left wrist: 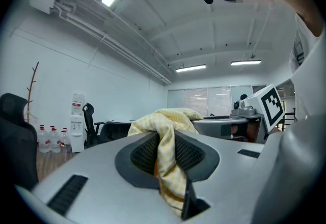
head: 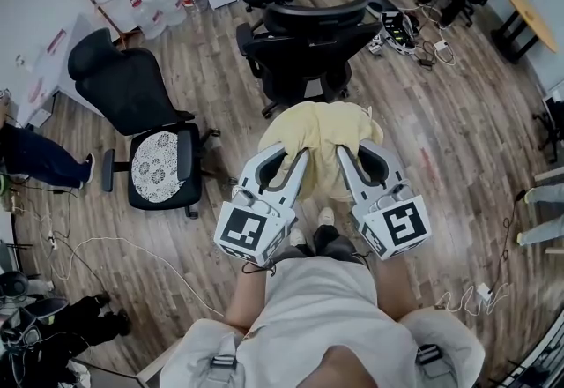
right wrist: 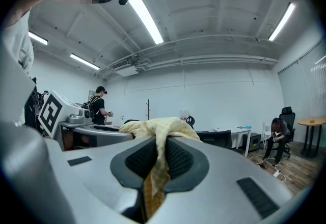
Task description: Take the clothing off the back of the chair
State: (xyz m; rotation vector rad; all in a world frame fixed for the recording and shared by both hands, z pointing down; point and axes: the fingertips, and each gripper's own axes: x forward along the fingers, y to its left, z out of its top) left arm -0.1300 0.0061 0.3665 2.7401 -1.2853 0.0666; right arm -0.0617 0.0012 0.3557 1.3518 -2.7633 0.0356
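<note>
Jaws of left gripper [head: 284, 157] and right gripper [head: 361, 151] clamp pale yellow checked garment [head: 322, 123] (bunched); black office chair [head: 307, 38] at 12 o'clock, patterned-cushion chair [head: 159, 164] at 9 o'clock.

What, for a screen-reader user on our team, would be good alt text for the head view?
Seen from above, the left gripper and right gripper each clamp a bunched pale yellow garment over a wood floor. A black office chair stands just beyond it, another with a patterned seat cushion at the left.
</note>
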